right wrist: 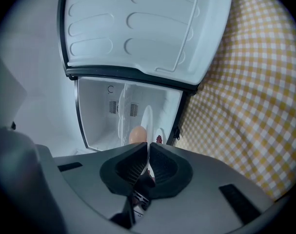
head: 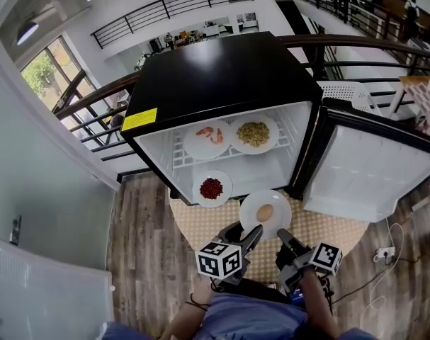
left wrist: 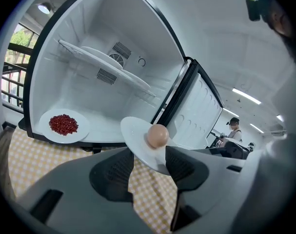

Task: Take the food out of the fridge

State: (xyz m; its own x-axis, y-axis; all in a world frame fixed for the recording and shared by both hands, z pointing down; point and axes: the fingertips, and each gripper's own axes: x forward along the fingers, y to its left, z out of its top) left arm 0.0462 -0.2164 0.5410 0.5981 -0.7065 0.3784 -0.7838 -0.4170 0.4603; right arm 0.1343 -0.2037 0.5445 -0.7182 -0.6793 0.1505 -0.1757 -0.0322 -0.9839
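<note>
A small black fridge (head: 222,76) stands open, its door (head: 363,172) swung to the right. Just in front of it hangs a white plate (head: 277,223) bearing a brown egg (head: 265,212). My right gripper (head: 283,234) is shut on that plate's near rim (right wrist: 147,123). My left gripper (head: 251,234) has its jaws wide, with the plate's edge (left wrist: 138,140) lying between them and the egg (left wrist: 157,135) just beyond. A plate of red food (head: 212,188) sits at the fridge floor's front. On the wire shelf sit a shrimp plate (head: 206,139) and a plate of greenish food (head: 253,134).
A yellow checked cloth (head: 321,229) covers the surface under the fridge. A power strip and cables (head: 385,252) lie on the wooden floor at the right. A railing runs behind the fridge. A person (left wrist: 233,126) stands far off in the left gripper view.
</note>
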